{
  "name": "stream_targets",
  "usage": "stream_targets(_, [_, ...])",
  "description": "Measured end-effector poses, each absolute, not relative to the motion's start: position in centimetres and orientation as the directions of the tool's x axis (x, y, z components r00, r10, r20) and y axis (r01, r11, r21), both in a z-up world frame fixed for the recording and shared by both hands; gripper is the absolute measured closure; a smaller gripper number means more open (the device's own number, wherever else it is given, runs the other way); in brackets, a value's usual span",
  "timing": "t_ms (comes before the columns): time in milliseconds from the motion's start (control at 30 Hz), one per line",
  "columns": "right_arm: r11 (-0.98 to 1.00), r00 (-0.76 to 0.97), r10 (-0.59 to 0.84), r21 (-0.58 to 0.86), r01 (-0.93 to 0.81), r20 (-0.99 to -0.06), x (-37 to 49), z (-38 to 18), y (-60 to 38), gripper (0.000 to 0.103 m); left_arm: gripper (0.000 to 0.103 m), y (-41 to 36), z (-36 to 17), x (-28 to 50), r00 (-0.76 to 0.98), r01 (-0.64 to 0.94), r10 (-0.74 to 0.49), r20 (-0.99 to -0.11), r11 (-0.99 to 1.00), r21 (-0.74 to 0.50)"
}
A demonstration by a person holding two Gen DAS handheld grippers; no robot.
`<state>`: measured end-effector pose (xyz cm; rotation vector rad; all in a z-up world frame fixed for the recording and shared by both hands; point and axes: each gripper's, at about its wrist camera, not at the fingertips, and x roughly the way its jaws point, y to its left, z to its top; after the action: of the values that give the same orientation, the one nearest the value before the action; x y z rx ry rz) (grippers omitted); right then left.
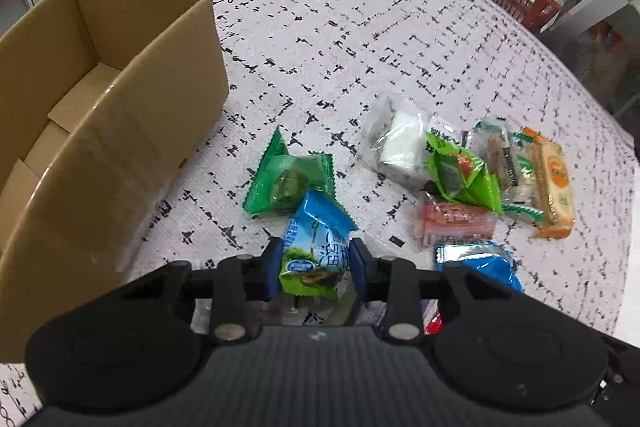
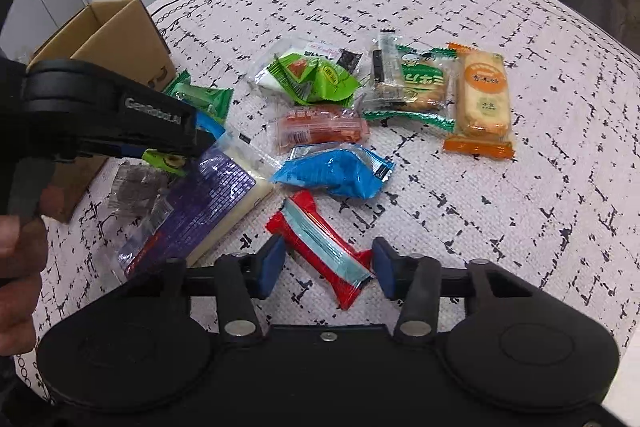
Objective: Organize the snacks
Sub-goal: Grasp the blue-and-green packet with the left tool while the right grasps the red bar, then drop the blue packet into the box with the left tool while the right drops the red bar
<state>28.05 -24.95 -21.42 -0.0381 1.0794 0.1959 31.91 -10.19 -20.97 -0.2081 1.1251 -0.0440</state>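
While the left gripper (image 1: 316, 265) is clamped on a blue-and-green snack packet (image 1: 316, 251) above the patterned cloth (image 1: 360, 39), the right gripper (image 2: 329, 269) is held parted around a red wrapped bar (image 2: 320, 245), not visibly pinching it. A cardboard box (image 1: 120, 115) is seen left; other snacks are scattered beyond.

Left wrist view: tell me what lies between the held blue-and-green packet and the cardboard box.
Only bare patterned cloth lies between the blue-and-green packet, clamped in the left gripper, and the cardboard box, in the left wrist view.
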Motion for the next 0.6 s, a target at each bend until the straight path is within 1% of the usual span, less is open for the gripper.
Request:
stream_targets(67, [0.982, 0.458, 0.147, 0.075, -0.172, -0.877, 28.0, -21.2, -25.0, 0.067, 0.07, -9.9, -20.5, 31.6, 0.444, -0.073, -0.156, -0.882, 0.975, -0.21])
stream_targets(200, [0.982, 0.48, 0.155, 0.082, -0.17, -0.864, 27.5, -20.2, -24.9, 0.072, 0.07, -9.1, -19.2, 31.0, 0.472, -0.08, -0.184, -0.862, 0.965, -0.249])
stream_targets(467, [0.981, 0.545, 0.155, 0.066, -0.18, -0.824, 26.5, -17.3, -24.1, 0.072, 0.07, -7.9, -14.9, 29.1, 0.55, -0.071, -0.232, -0.802, 0.944, -0.322])
stream_targets(600, [0.983, 0.583, 0.153, 0.066, -0.169, -0.798, 26.2, -15.6, -23.9, 0.072, 0.07, -7.5, -12.6, 28.4, 0.592, -0.06, -0.229, -0.773, 0.944, -0.325])
